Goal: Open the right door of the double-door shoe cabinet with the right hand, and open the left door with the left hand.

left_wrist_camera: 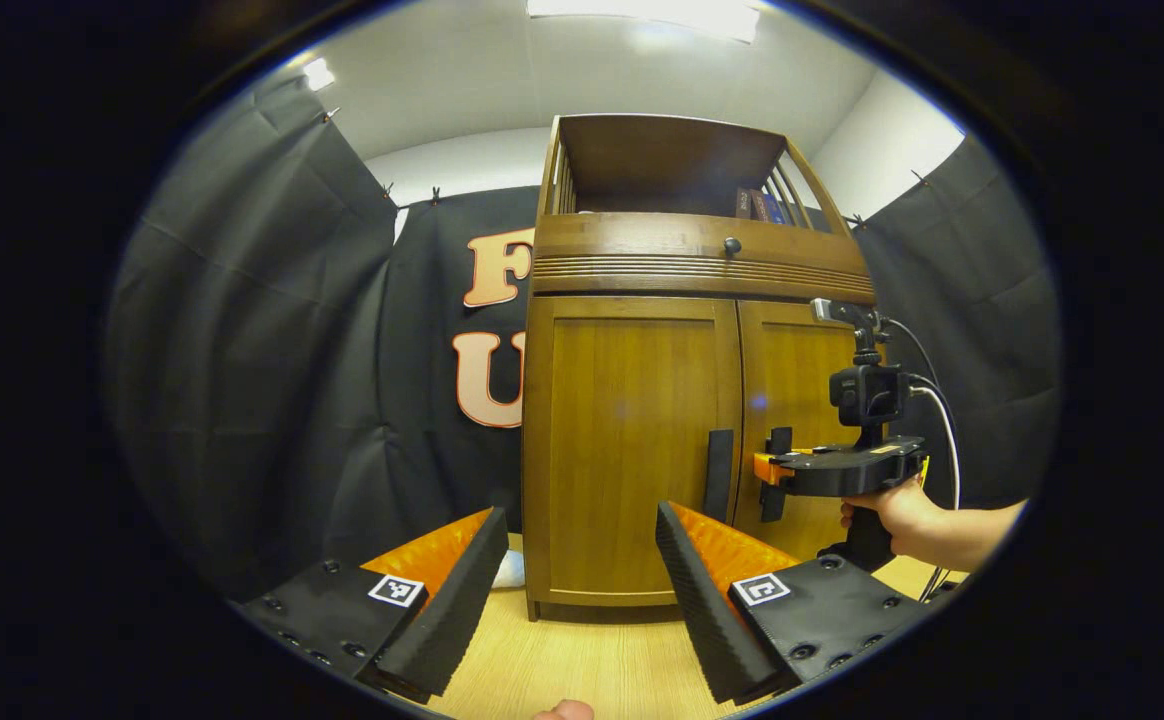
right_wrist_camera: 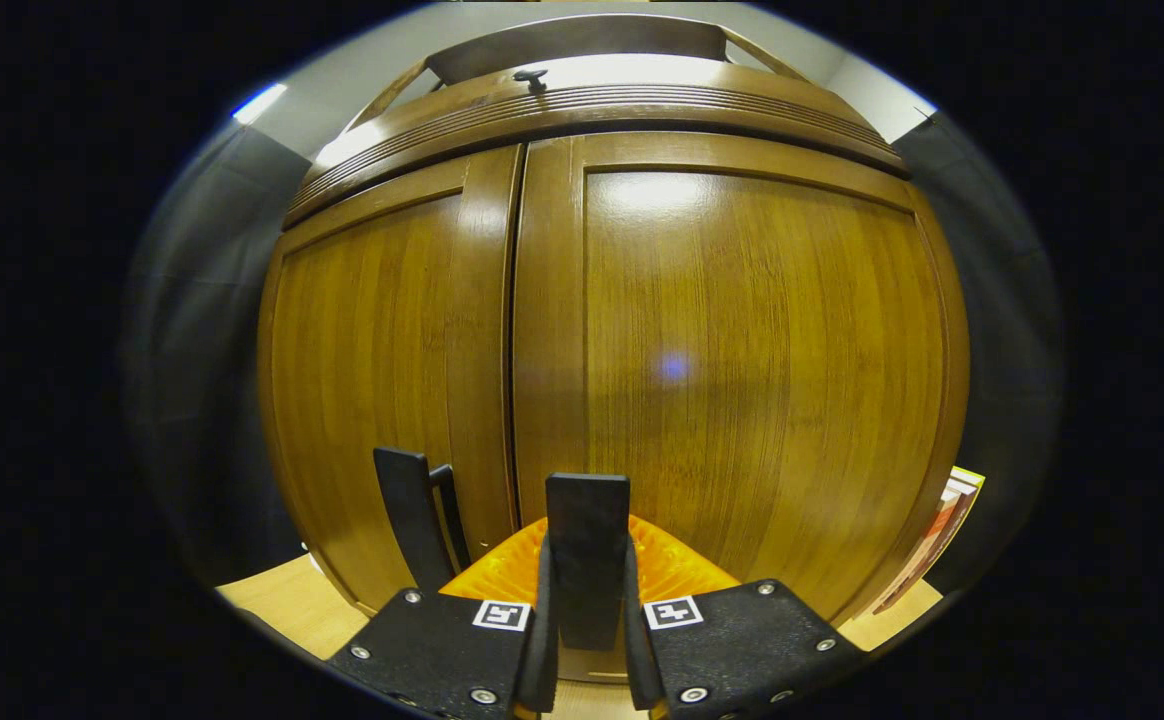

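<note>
Right door handle [right_wrist_camera: 587,560] clamped by right gripper [right_wrist_camera: 587,640]

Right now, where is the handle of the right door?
In the right gripper view, the right door's handle stands low near the doors' centre seam, clamped between the right gripper jaws, right of the left door's handle.

Left gripper view sits low and well back, facing the whole shoe cabinet [left_wrist_camera: 687,400], while the right gripper view is right up against the doors, so both share the cabinet front.
</note>
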`<state>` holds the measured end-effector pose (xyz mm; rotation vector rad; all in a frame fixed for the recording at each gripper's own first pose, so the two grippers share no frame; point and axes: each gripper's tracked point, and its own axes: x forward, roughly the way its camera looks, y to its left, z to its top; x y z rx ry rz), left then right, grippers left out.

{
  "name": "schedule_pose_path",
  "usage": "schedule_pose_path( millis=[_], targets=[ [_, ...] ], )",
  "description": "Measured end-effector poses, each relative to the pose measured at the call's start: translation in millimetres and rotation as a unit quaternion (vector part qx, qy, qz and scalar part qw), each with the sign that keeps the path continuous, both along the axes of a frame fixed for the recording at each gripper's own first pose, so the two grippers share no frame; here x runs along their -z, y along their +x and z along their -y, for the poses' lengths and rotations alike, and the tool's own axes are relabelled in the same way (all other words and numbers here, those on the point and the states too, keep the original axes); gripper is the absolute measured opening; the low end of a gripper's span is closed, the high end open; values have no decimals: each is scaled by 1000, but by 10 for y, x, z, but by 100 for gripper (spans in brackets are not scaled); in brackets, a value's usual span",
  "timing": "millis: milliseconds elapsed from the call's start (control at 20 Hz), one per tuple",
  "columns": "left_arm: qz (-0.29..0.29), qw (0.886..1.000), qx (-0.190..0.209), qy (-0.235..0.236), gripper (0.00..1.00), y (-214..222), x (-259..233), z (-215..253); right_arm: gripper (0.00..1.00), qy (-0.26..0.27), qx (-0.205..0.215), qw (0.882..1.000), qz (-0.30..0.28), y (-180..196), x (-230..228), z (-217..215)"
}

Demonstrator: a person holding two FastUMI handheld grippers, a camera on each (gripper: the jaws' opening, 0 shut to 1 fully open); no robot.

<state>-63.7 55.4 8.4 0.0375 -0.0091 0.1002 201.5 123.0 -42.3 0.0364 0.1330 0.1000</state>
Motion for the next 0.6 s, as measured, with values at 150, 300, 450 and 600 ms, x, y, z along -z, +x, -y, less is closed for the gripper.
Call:
schedule_pose_path(
  millis=[150, 300, 450, 600],
  targets=[
    [0, 1000, 2, -8, 94, -49, -16, 21, 31, -3, 3, 1000, 4, 2, -1, 8],
    [-3, 1000, -3, -9, 96, -109, -12, 10, 28, 5, 2, 1000, -1, -13, 6, 13],
    [-5, 1000, -8, -10, 94, -135, -15, 28, 28, 9, -7, 1000, 0, -63, -32, 13],
    [-11, 1000, -5, -7, 96, -138, -3, 92, 28, 27, -15, 1000, -2, -305, -2, 51]
  ],
)
